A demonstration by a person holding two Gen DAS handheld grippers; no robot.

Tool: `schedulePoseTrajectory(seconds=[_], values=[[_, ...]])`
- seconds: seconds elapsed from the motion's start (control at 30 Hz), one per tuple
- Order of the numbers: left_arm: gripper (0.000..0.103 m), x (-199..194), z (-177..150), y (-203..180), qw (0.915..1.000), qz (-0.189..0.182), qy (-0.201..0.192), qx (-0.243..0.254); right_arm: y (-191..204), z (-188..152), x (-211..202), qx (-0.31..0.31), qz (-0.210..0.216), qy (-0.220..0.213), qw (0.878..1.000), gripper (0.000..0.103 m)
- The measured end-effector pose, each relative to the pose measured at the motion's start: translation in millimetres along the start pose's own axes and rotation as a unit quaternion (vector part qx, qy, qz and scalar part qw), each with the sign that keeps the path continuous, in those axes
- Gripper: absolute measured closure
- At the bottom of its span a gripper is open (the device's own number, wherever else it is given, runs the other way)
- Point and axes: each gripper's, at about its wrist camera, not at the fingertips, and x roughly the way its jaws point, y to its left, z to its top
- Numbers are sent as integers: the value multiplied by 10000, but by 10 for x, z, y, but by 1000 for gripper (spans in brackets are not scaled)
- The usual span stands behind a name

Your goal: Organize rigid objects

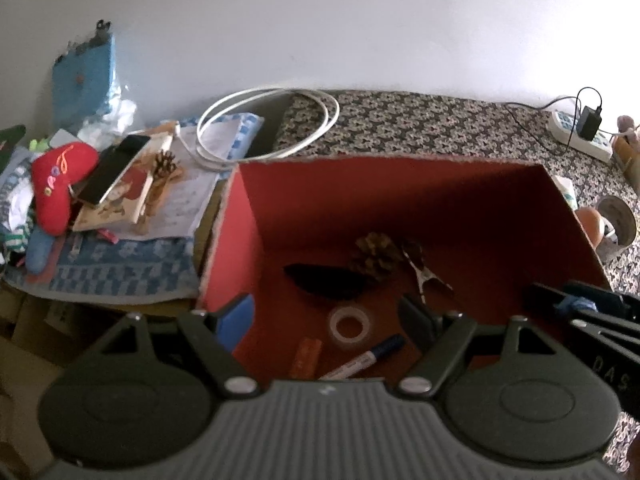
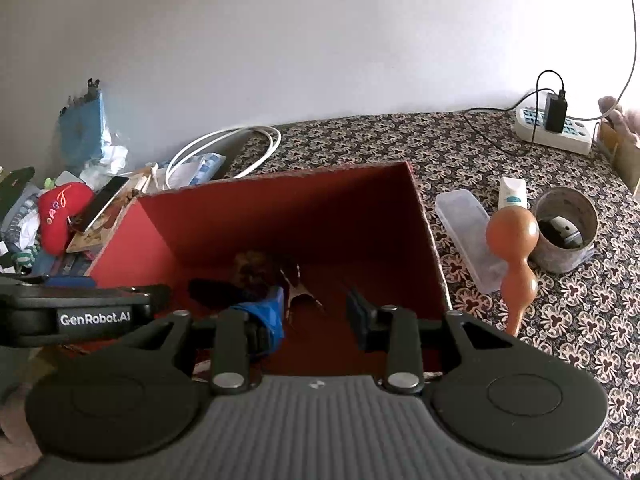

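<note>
A red open box (image 1: 440,200) (image 2: 280,216) sits on the patterned table. Inside lie a pine cone (image 1: 374,258), a black oval object (image 1: 326,280), a metal clip (image 1: 426,276), a tape ring (image 1: 349,324), a blue-capped marker (image 1: 366,358) and an orange piece (image 1: 306,358). My left gripper (image 1: 328,320) is open and empty over the box's near edge. My right gripper (image 2: 318,314) is open and empty over the box, above the clip (image 2: 298,290). The left gripper shows at the left of the right wrist view (image 2: 80,312).
Left of the box is a pile: red plush (image 1: 60,184), phone (image 1: 114,168), book, pine cone (image 1: 164,164), white cable (image 1: 272,120). Right of it lie a clear case (image 2: 468,232), an orange gourd (image 2: 514,248), a tin cup (image 2: 566,228), a tube and a power strip (image 2: 554,128).
</note>
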Motion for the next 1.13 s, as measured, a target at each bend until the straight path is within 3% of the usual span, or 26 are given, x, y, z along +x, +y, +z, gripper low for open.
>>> schedulePoseTrajectory(seconds=[0.43, 0.83, 1.13], values=[[23, 144, -48, -68, 9997, 55, 184, 156, -54, -53, 37, 192, 3, 155, 9997, 85], [23, 148, -55, -69, 9995, -162, 214, 158, -28, -41, 19, 101, 65, 47, 9999, 85], [23, 54, -53, -39, 9997, -115, -136, 150, 4, -23, 7, 57, 102, -31, 9999, 85]])
